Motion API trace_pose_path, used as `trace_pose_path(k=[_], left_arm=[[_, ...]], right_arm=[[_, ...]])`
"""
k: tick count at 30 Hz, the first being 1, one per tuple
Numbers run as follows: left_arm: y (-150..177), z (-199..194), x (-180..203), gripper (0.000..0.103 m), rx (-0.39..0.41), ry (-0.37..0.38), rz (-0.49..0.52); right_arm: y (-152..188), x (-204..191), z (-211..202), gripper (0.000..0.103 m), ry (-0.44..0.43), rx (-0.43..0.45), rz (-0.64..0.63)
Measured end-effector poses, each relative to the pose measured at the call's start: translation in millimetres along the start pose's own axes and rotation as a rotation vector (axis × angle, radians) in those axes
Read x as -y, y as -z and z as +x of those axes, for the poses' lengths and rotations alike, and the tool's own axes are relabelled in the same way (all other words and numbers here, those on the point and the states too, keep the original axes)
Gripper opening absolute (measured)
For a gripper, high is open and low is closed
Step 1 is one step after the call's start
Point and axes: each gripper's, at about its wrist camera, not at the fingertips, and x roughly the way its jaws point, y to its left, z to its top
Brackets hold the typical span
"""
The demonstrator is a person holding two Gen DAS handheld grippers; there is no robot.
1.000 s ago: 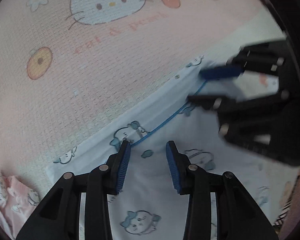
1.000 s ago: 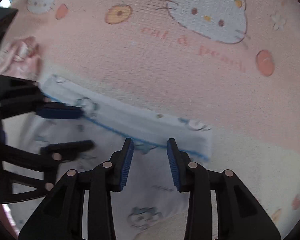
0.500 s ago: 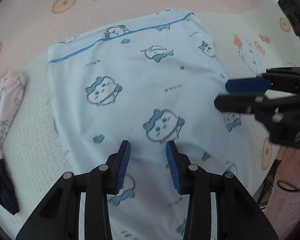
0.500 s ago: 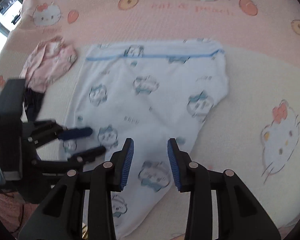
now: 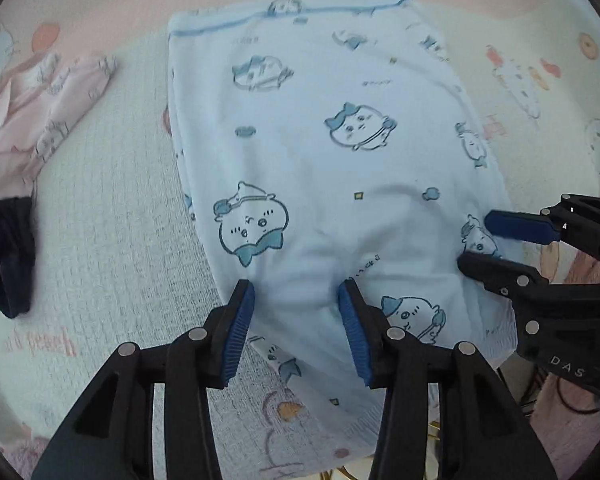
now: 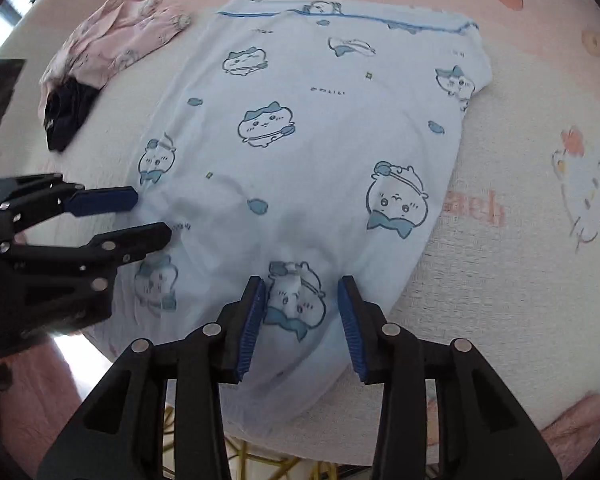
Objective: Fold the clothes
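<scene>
Now the light blue garment [image 5: 320, 152] lies spread flat on the bed cover [image 5: 100, 240], which is cream and pink with cartoon cats. The garment is printed with small cartoon faces wearing blue bows. Its far edge has a dark blue piping line [image 6: 340, 16], and this edge lies next to the pink band of the cover. Its near end reaches the near edge of the bed and seems to hang a little over it.

The left gripper [image 5: 296, 292] is at the near end of the garment, on its left part. Its jaws stand apart, with cloth showing between the blue pads [image 5: 238, 332], and they do not pinch anything. I cannot tell if the tips touch the cloth or are just above it.

The right gripper [image 6: 302, 288] is also at the near end of the garment, more toward its right side, over a printed face. Its jaws are also spread and nothing is clamped between them. In the left wrist view the right gripper [image 5: 476, 240] comes in from the right of the garment and its fingers reach over the garment's right edge.

A pink garment [image 6: 116, 36] lies crumpled to the left of the blue garment, near its far corner but apart from it. A dark piece of clothing [image 6: 66, 112] lies touching the pink one, on its nearer side.
</scene>
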Motion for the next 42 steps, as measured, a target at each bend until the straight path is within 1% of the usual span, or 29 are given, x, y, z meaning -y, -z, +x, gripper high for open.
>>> trace_pose_path(k=[1, 2, 3, 5, 7, 9, 11, 13, 15, 16, 17, 18, 19, 21, 24, 25, 26, 27, 29, 30, 31, 32, 33, 35, 38, 39, 40, 42], left_arm=[[3, 3, 7, 0.058, -0.02, -0.04, 0.007], [8, -3, 2, 0.059, 0.0, -0.037, -0.03], [12, -10, -5, 0.059, 0.033, 0.013, -0.092], [17, -24, -8, 0.059, 0.093, 0.171, -0.189], [18, -18, 16, 0.059, 0.082, 0.164, -0.158], [19, -11, 41, 0.059, 0.067, 0.147, -0.119], [17, 8, 38, 0.059, -0.017, 0.107, -0.125], [27, 4, 25, 0.06, 0.0, 0.162, -0.197], [33, -6, 18, 0.06, 0.003, 0.104, -0.24], [35, -12, 15, 0.06, 0.004, 0.072, -0.261], [38, -17, 10, 0.06, 0.015, 0.074, -0.282], [40, -22, 7, 0.06, 0.029, 0.114, -0.306], [40, -27, 6, 0.06, 0.044, 0.167, -0.326], [39, -28, 16, 0.06, 0.033, 0.175, -0.3], [36, -30, 34, 0.06, 0.013, 0.177, -0.254], [35, -30, 39, 0.06, 0.007, 0.177, -0.239], [38, -25, 38, 0.06, -0.029, 0.158, -0.243], [41, -29, 36, 0.06, -0.025, 0.16, -0.262], [45, -41, 32, 0.06, -0.007, 0.168, -0.303], [47, -46, 30, 0.06, 0.002, 0.172, -0.324], [49, -52, 28, 0.06, 0.019, 0.194, -0.342], [51, -57, 27, 0.06, 0.037, 0.218, -0.361], [55, -64, 22, 0.06, 0.056, 0.25, -0.369], [62, -79, 10, 0.06, 0.094, 0.319, -0.382], [48, -58, -6, 0.06, 0.08, 0.245, -0.312], [52, -54, -11, 0.06, 0.04, 0.2, -0.303], [58, -50, -15, 0.06, -0.005, 0.153, -0.295], [61, -58, -17, 0.06, 0.018, 0.159, -0.313]], right_arm=[[6, 1, -3, 0.039, 0.013, -0.019, -0.008], [11, 1, -5, 0.039, 0.025, -0.036, -0.014], [15, 5, -8, 0.039, 0.026, -0.034, 0.002], [20, 9, -14, 0.039, 0.008, -0.009, 0.046], [20, 4, -19, 0.039, -0.042, 0.02, 0.079], [22, -9, -18, 0.039, -0.09, 0.033, 0.062], [30, -21, -10, 0.039, -0.06, 0.009, 0.015], [38, -20, -6, 0.039, -0.046, 0.005, 0.018], [45, -9, -11, 0.039, -0.065, -0.02, 0.078], [48, -5, -16, 0.039, -0.049, -0.006, 0.091], [52, 0, -21, 0.04, -0.033, 0.008, 0.104], [55, 4, -26, 0.04, -0.02, 0.022, 0.118], [59, 7, -29, 0.04, -0.032, 0.037, 0.138], [64, 11, -32, 0.04, -0.071, 0.059, 0.175], [65, 1, -29, 0.041, -0.053, 0.073, 0.129], [58, 0, -23, 0.041, -0.037, 0.05, 0.106], [53, 0, -18, 0.041, -0.021, 0.025, 0.087], [56, 5, -14, 0.044, -0.011, -0.005, 0.097], [63, 21, -19, 0.045, -0.053, -0.016, 0.163], [66, 26, -22, 0.045, -0.038, -0.016, 0.172], [68, 30, -25, 0.045, -0.018, -0.014, 0.178], [71, 33, -29, 0.045, 0.023, 0.002, 0.17], [74, 36, -31, 0.045, 0.041, 0.02, 0.174], [76, 42, -36, 0.045, -0.021, 0.06, 0.218], [72, 38, -46, 0.045, -0.059, 0.139, 0.222], [70, 37, -49, 0.046, -0.069, 0.16, 0.221], [67, 34, -44, 0.046, -0.058, 0.145, 0.197], [67, 31, -31, 0.046, -0.011, 0.078, 0.176]])
